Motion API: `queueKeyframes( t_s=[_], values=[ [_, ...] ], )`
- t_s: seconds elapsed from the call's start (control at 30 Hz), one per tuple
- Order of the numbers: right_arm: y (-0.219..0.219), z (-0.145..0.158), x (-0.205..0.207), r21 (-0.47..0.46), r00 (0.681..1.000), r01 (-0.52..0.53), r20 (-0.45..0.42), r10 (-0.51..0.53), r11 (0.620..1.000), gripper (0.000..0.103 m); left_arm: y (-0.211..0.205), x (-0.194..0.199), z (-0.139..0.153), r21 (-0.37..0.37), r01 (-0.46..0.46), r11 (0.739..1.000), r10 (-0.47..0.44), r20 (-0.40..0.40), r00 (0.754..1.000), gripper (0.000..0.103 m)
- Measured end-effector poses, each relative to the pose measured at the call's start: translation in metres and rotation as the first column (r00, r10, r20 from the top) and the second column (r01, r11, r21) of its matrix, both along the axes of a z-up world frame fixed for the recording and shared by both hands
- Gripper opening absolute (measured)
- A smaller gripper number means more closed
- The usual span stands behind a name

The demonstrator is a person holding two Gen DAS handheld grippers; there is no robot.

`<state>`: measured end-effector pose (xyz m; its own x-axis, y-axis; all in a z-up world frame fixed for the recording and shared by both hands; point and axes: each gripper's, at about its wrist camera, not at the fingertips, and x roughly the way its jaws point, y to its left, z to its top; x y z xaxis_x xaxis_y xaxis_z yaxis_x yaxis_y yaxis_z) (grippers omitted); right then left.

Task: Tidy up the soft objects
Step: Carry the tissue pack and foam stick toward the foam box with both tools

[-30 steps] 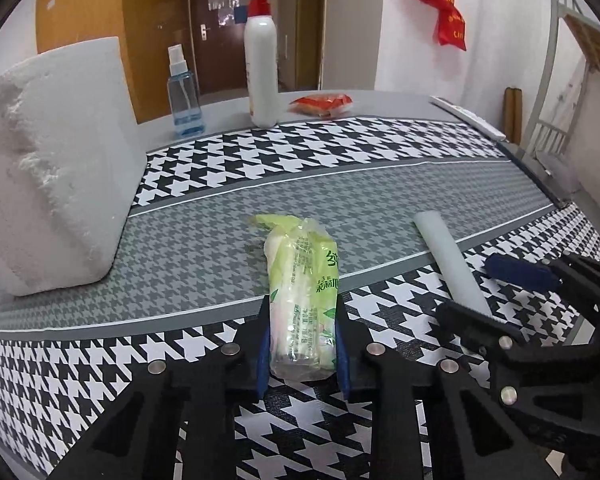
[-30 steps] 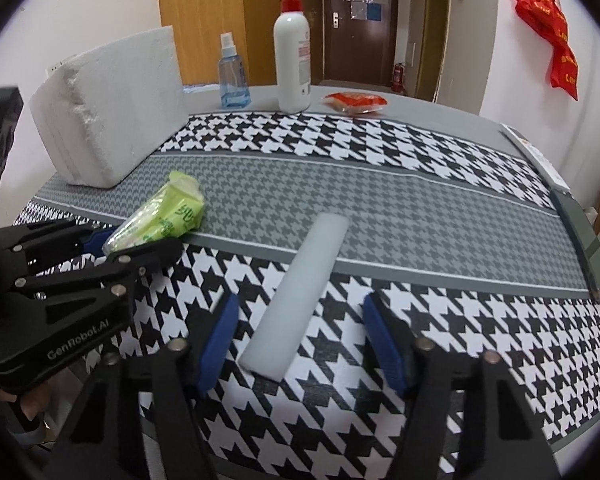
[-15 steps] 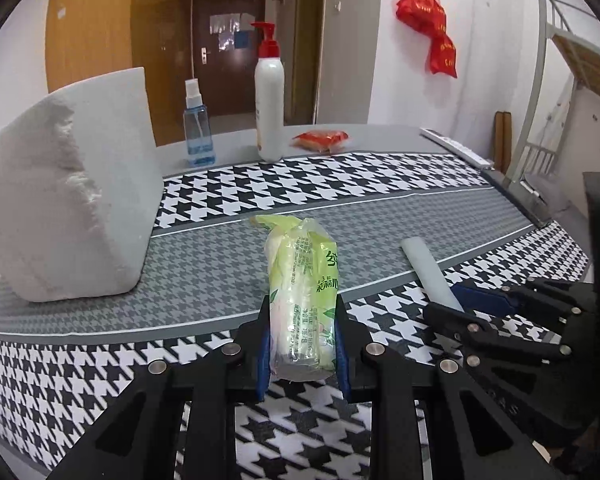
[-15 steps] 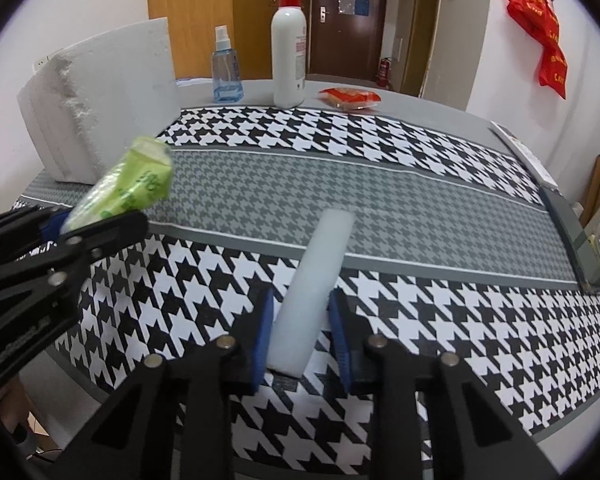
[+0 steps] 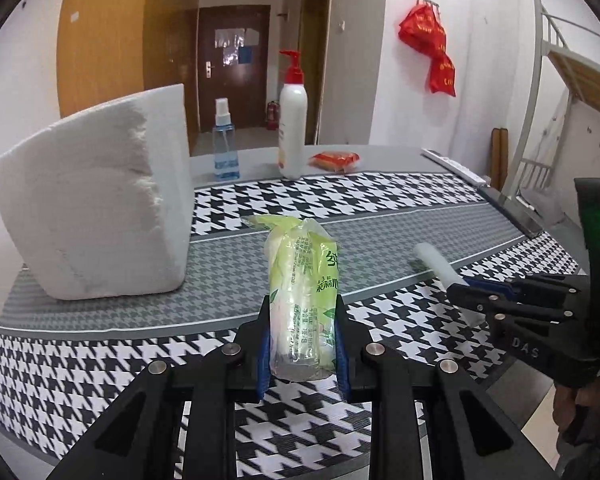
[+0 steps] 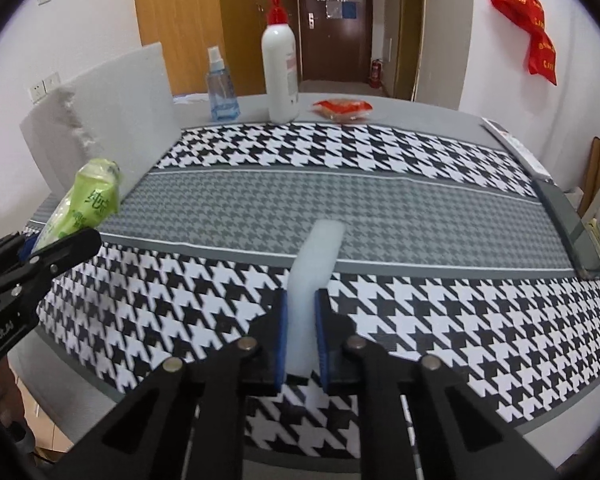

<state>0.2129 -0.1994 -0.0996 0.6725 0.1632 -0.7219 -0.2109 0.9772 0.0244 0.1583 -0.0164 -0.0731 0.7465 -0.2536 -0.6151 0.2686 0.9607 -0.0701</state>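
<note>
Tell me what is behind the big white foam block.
Behind the foam block the spray bottle stands on the grey table, with a pump bottle beside it. Whatever lies directly behind the block is covered.

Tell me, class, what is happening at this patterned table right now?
A person is working with a handheld gripper in each hand. The left gripper is shut on a green tissue pack and holds it above the houndstooth tablecloth. The right gripper has just been closing its jaws on a white foam strip, which they now squeeze. A large white foam block stands at the left; a spray bottle, a pump bottle and a red packet sit at the far edge, untouched.
</note>
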Motion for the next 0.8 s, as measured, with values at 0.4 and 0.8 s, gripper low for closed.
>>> queueKeyframes(
  t_s=[0.4, 0.8],
  values=[
    [0.012, 0.021, -0.014, 0.041, 0.996, -0.054, 0.07, 0.051, 0.998, 0.016, 0.011, -0.012, 0.014, -0.002, -0.024, 1.0, 0.025, 0.047, 0.999, 0.027],
    [0.016, 0.046, -0.028, 0.098, 0.983, -0.103, 0.164, 0.086, 0.99, 0.016, 0.032, -0.027, 0.036, 0.007, -0.085, 0.996, 0.084, 0.122, 0.989, 0.027]
  ],
)
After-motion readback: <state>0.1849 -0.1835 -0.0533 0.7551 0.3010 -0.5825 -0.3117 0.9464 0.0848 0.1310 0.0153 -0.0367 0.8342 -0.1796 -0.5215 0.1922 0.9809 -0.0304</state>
